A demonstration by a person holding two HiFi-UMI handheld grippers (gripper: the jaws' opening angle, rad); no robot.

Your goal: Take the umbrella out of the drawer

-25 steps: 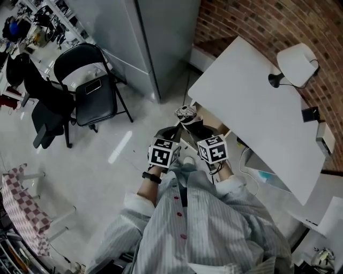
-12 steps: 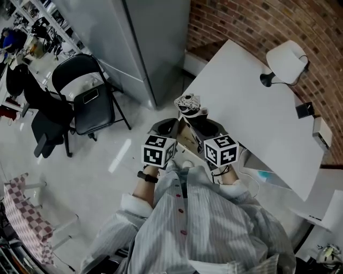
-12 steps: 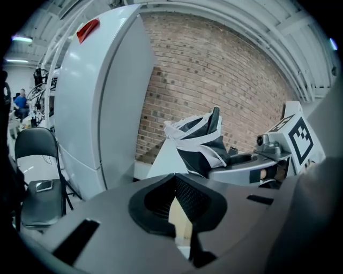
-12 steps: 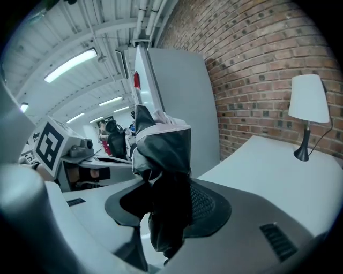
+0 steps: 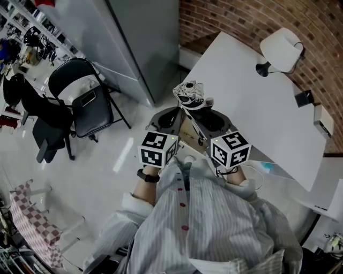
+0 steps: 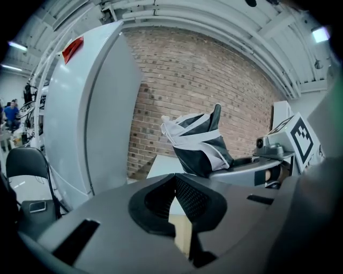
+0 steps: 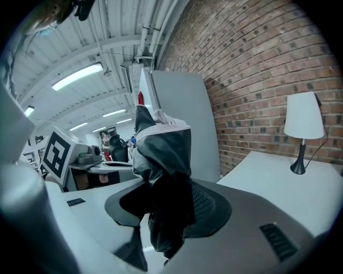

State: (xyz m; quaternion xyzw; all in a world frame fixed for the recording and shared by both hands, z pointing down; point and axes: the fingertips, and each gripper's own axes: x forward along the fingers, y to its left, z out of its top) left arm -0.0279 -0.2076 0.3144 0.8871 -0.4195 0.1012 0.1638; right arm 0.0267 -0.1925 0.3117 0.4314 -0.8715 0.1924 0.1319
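A folded black-and-white umbrella (image 5: pixel 190 94) sticks up from my right gripper (image 5: pixel 197 109), which is shut on its dark lower part beside the white table's (image 5: pixel 257 101) near corner. In the right gripper view the umbrella (image 7: pixel 162 152) fills the space between the pads, which press on it. My left gripper (image 5: pixel 170 116) hangs just left of it, jaws shut with nothing between them. The left gripper view shows its pads (image 6: pixel 187 195) meeting at the tips, the umbrella (image 6: pixel 197 140) ahead to the right, and the right gripper (image 6: pixel 252 170) under it.
A white lamp (image 5: pixel 281 49) and small boxes stand on the table by the brick wall (image 5: pixel 257 16). A grey cabinet (image 5: pixel 134 48) rises at the left, with a black folding chair (image 5: pixel 88 101) beside it. Tan wood (image 5: pixel 186 134) shows below the grippers.
Both grippers have risen, and the umbrella has come up with the right one, higher above the table's edge and closer to the head camera.
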